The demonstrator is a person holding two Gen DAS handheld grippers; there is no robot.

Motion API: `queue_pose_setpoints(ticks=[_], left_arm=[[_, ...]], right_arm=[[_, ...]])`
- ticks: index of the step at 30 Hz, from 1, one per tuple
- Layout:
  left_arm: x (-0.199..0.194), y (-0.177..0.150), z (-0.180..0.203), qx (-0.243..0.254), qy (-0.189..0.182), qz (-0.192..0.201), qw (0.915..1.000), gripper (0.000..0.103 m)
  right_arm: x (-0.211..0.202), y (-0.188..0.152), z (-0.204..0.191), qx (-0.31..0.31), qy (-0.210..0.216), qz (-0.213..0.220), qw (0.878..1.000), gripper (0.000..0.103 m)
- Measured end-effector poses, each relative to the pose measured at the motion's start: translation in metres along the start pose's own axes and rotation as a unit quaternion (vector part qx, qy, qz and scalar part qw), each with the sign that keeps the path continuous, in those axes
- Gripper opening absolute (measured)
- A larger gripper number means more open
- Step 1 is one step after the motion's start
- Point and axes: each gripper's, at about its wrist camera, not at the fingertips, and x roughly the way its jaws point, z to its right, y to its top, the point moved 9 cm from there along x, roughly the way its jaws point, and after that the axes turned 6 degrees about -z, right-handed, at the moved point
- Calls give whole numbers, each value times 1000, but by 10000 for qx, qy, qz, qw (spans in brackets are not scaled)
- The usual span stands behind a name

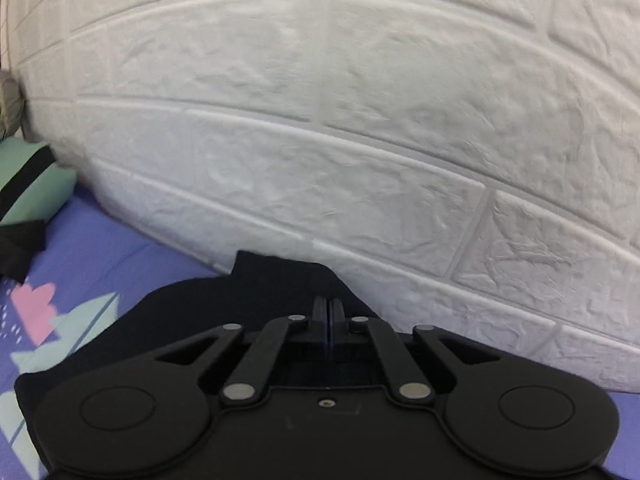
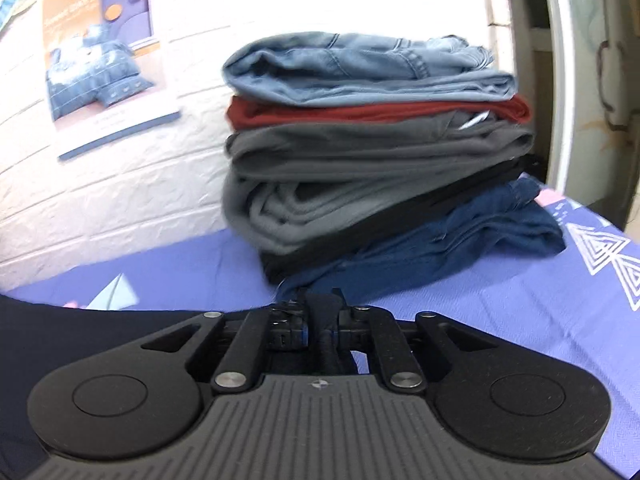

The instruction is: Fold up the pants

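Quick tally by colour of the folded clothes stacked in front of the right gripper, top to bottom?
Light blue denim: 1
Red: 1
Grey: at least 2, layers hard to separate
Black: 1
Dark blue: 1
Total: about 6

Left wrist: we sit low, close to the white brick wall [image 1: 360, 120], facing it. Right wrist: low, facing the clothes stack [image 2: 372, 152]. Shared: wall, purple sheet [image 1: 120, 256].

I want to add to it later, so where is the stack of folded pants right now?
In the right wrist view, the stack of folded pants sits on the purple bedsheet against the white brick wall, just ahead of the right gripper.
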Motion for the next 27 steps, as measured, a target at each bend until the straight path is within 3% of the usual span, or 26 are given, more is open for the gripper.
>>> queue_pose_setpoints(ticks=[5, 7, 8, 9, 10, 11, 12, 14, 18, 23, 27], left_arm=[[30, -16, 10, 124, 243, -159, 9995, 0], [29, -16, 11, 233, 215, -72, 9995, 0], [26, -16, 12, 317, 205, -89, 9992, 0], [21, -15, 10, 325, 186, -120, 9992, 26], [11, -14, 7, 265, 175, -139, 9994, 48], [-2, -12, 5, 167, 104, -103, 9998, 82], [-15, -10, 0, 75, -20, -14, 10000, 95], [-46, -8, -10, 59, -166, 82, 9998, 101], [-121, -31, -39, 157, -486, 11, 9987, 103], [-192, -95, -92, 268, -465, -209, 9983, 103], [-222, -153, -143, 87, -342, -430, 9985, 103]], right_arm=[[25, -21, 26, 454, -246, -345, 9981, 13], [27, -23, 28, 546, -236, -330, 9977, 17], [25, -22, 27, 481, -276, -348, 9979, 27], [22, -20, 25, 390, -338, -370, 9980, 44], [16, -17, 24, 343, -437, -330, 9979, 50], [6, -13, 22, 317, -489, -237, 9980, 63], [-5, -10, 19, 305, -462, -130, 9984, 79], [-32, -7, 10, 207, -352, 45, 9992, 94], [-86, -17, -15, -114, -69, 112, 9998, 101], [-139, -53, -34, -349, 209, 19, 9992, 102], [-161, -84, -41, -540, 223, -120, 9982, 102]])
